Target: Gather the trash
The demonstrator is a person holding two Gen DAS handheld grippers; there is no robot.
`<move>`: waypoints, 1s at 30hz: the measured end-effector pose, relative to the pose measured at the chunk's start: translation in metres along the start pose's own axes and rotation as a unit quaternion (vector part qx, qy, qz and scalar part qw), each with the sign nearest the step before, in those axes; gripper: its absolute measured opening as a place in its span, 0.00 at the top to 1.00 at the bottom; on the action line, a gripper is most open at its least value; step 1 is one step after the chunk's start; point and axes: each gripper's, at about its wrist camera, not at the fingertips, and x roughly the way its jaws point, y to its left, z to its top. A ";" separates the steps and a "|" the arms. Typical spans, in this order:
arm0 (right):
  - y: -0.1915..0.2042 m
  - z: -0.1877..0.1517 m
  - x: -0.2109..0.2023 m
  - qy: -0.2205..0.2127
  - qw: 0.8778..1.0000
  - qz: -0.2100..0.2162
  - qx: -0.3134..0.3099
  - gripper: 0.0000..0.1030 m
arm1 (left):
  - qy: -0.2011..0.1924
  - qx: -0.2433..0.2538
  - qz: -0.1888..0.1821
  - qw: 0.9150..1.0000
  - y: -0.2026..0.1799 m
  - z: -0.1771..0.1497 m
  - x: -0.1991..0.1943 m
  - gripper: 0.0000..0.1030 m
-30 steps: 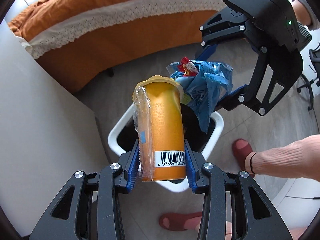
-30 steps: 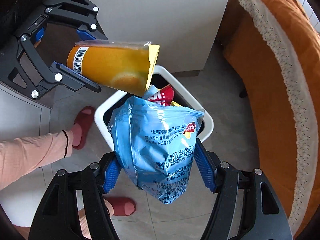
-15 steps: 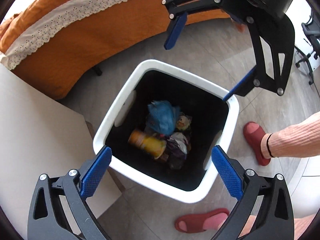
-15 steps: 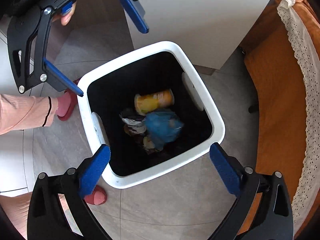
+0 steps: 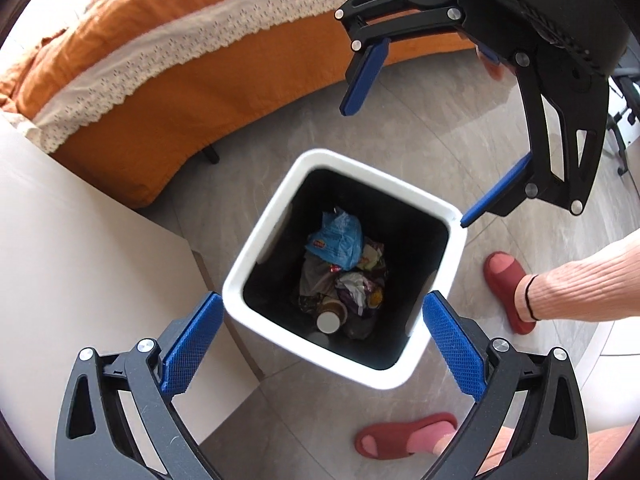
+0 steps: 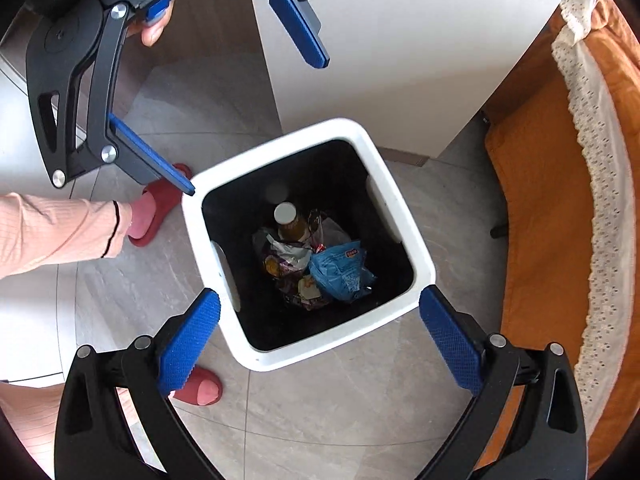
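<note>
A white bin [image 5: 380, 178] with a black inside stands on the grey floor below both grippers. A crumpled blue snack bag [image 5: 336, 240] lies in it on other wrappers, beside a yellow cup [image 5: 330, 320] whose white end faces up. My left gripper [image 5: 320, 304] hangs open over the bin's near rim with nothing between its blue pads. Opposite it, over the far rim, my right gripper [image 5: 403, 168] is open and empty too. The right wrist view looks down on the same bin [image 6: 280, 150], blue bag [image 6: 340, 270] and cup [image 6: 286, 216], with the right gripper [image 6: 319, 296] near and the left gripper [image 6: 255, 128] across.
A bed with an orange cover [image 5: 168, 92] and a white cabinet [image 5: 80, 264] flank the bin. A person's feet in red slippers [image 5: 404, 434] stand close by, and a pink sleeve [image 5: 580, 284] reaches in. An office chair base [image 5: 618, 136] is at the far right.
Both grippers opened wide. The yellow cup left the left one and the blue bag left the right one; both now lie in the bin, where the cup has tipped onto its end.
</note>
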 end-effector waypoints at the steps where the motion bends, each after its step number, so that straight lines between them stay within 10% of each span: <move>1: 0.000 0.002 -0.008 -0.002 1.000 -0.002 0.002 0.04 | -0.003 -0.001 0.003 1.000 0.000 0.002 -0.008 0.05; 17: 0.035 0.054 -0.187 -0.065 0.996 -0.044 0.034 0.04 | -0.075 -0.034 0.032 0.996 -0.006 0.015 -0.184 0.05; 30: 0.100 0.111 -0.317 -0.125 0.986 -0.098 0.043 0.04 | -0.147 -0.124 0.107 0.975 -0.011 -0.021 -0.354 0.05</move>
